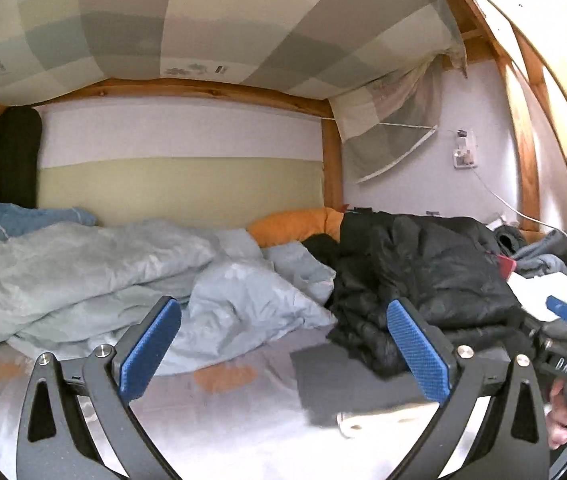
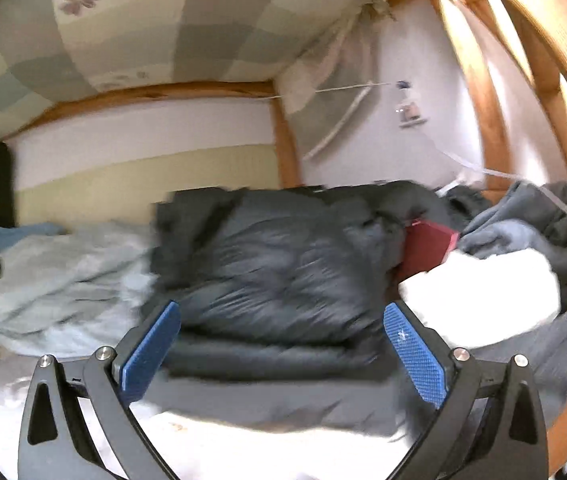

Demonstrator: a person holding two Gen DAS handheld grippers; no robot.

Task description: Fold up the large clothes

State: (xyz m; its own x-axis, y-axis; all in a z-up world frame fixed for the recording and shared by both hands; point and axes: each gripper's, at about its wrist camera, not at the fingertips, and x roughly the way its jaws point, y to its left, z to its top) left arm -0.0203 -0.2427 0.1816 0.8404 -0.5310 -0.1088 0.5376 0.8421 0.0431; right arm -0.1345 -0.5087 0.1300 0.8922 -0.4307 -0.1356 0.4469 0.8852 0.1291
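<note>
- Left wrist view: the left tongs (image 1: 283, 354) stand released, blue pads wide apart, with only the bed sheet (image 1: 211, 420) in the gap between them.
- The black puffer jacket (image 1: 423, 276) lies on the bed, ahead and to the right of these tongs, apart from both pads. It is bundled in a heap; its long axis runs roughly across the picture, from the orange pillow (image 1: 295, 226) towards the pile of clothes (image 1: 543, 256) at the right. Which end is the collar I cannot tell.
- A flat dark grey part (image 1: 339, 384) lies on the sheet just in front of the heap, near the right pad.
- A crumpled light blue duvet (image 1: 95, 276) fills the left side of the bed.
- At the far right edge the right tongs (image 1: 563, 312) show one blue pad, with a person's hand (image 1: 563, 416) below.
- Right wrist view, blurred: the right tongs (image 2: 281, 354) are released, pads wide apart and gripping nothing.
- The black puffer jacket (image 2: 291, 272) sits straight ahead, centred over the gap but beyond the pads, its long axis across the picture.
- A white garment (image 2: 483, 296) and a grey garment (image 2: 523, 224) lie to its right.
</note>
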